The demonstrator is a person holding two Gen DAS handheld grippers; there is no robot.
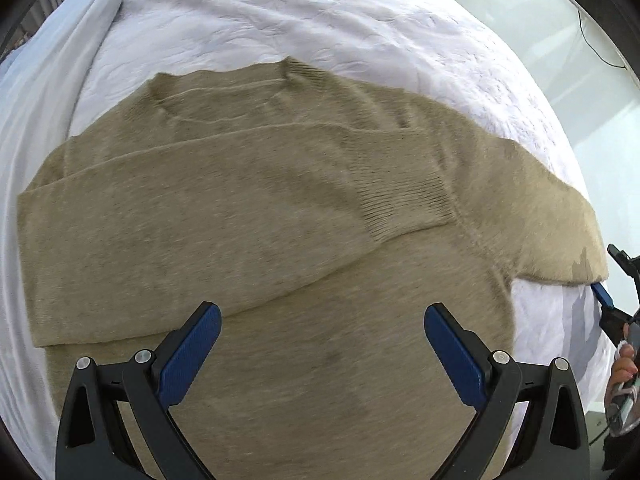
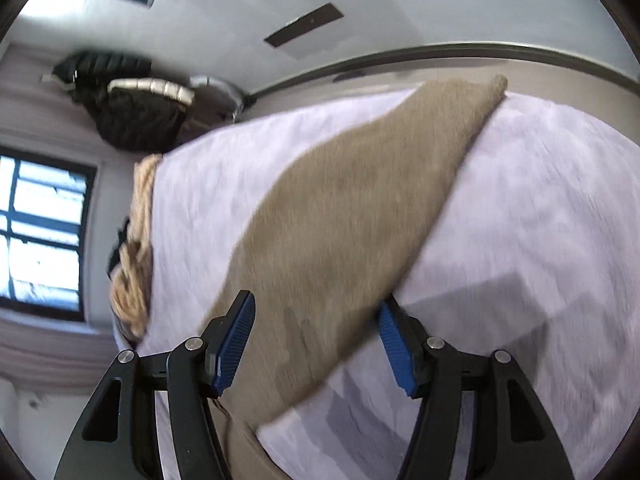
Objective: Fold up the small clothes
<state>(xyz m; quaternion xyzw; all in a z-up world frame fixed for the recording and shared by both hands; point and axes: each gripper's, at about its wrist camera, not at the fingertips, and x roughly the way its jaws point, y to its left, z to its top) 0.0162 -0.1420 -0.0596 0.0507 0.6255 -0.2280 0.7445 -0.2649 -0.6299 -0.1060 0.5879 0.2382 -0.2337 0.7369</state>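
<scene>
From the left wrist, the left gripper [image 1: 322, 356] hangs wide open and empty over the tan sweater [image 1: 260, 216], spread on the bed [image 1: 280, 24] with one sleeve already folded across. From the right wrist, the right gripper [image 2: 316, 344] straddles the other sleeve [image 2: 340, 200], jaws apart, not pinching. Next, I judge: close and fold it inward.

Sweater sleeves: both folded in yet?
One only. On the sweater, one sleeve lies across the body; the other sleeve is spread out sideways.
</scene>
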